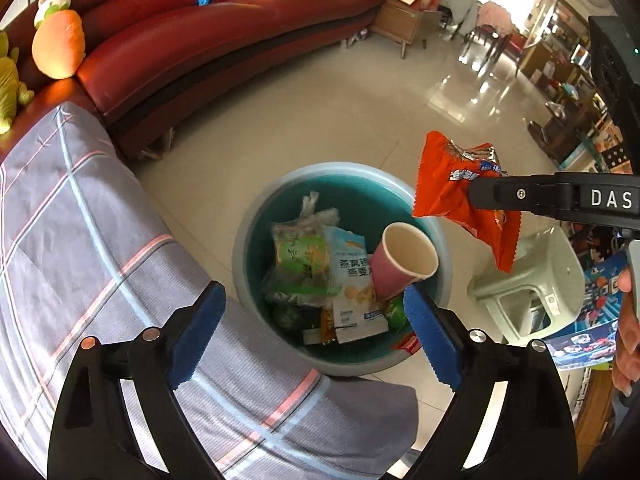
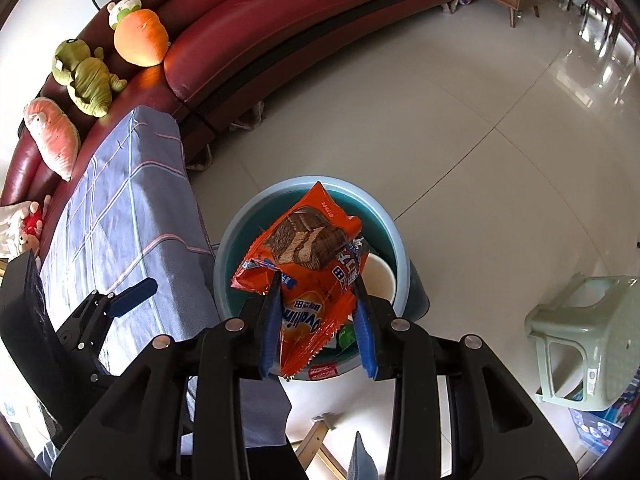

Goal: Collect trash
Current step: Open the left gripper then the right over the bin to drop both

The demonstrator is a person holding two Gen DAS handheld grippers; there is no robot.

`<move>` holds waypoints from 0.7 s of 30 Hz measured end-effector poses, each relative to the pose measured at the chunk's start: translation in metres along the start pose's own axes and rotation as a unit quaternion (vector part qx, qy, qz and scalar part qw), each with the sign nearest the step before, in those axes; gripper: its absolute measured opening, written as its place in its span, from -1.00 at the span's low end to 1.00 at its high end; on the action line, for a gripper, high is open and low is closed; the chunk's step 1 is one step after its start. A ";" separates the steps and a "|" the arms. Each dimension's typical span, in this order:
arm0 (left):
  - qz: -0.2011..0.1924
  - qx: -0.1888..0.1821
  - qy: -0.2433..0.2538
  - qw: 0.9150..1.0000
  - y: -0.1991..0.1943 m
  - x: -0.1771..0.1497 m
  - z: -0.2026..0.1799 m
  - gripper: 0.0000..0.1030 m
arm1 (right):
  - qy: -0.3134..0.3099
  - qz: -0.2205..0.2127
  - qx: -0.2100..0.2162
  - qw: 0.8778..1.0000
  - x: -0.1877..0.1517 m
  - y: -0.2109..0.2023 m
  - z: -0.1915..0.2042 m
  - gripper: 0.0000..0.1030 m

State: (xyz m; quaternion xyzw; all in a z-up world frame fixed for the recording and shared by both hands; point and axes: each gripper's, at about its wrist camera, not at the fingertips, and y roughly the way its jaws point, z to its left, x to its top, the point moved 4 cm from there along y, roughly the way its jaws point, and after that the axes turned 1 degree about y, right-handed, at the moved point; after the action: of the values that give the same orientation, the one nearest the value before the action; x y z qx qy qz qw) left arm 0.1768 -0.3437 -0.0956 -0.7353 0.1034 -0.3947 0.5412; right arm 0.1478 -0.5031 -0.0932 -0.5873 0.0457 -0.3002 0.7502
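Note:
A teal trash bin (image 1: pixel 280 184) stands on the tiled floor, holding several snack wrappers and a pink paper cup (image 1: pixel 400 264). My left gripper (image 1: pixel 312 304) is open and empty, hovering above the bin's near rim. My right gripper (image 2: pixel 318 280) holds an orange snack wrapper (image 2: pixel 308 264) between its fingers, right above the bin (image 2: pixel 240 232). In the left wrist view the wrapper (image 1: pixel 448 184) hangs from the right gripper's fingers (image 1: pixel 520 196) over the bin's right rim. The left gripper (image 2: pixel 132 292) shows at the left of the right wrist view.
A grey plaid cloth (image 1: pixel 80 240) covers furniture left of the bin. A red leather sofa (image 1: pixel 200 40) with plush toys (image 2: pixel 140 36) curves behind. A pale green plastic stool (image 2: pixel 588 336) stands to the right, boxes beside it. Open tiled floor (image 2: pixel 480 140) lies beyond.

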 end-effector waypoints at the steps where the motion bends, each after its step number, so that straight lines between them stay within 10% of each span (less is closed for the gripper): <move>1: -0.001 0.001 -0.002 1.000 -0.002 0.000 0.002 0.77 | -0.001 0.001 0.000 1.000 0.000 0.001 0.001 -0.37; 15: -0.007 0.025 -0.042 0.999 -0.022 -0.013 0.036 0.88 | -0.037 0.020 0.001 0.999 0.000 0.018 0.031 -0.26; 18: -0.004 0.030 -0.049 0.998 -0.022 -0.015 0.041 0.88 | -0.042 0.022 -0.003 0.999 -0.001 0.021 0.035 0.23; 21: -0.004 0.032 -0.053 0.998 -0.023 -0.018 0.044 0.88 | -0.041 0.028 0.000 0.999 -0.002 0.024 0.037 0.27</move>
State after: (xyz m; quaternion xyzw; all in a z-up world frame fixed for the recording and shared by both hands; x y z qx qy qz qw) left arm 0.1890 -0.2928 -0.0881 -0.7379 0.0596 -0.3605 0.5674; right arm 0.1717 -0.4671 -0.1041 -0.5977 0.0318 -0.2549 0.7595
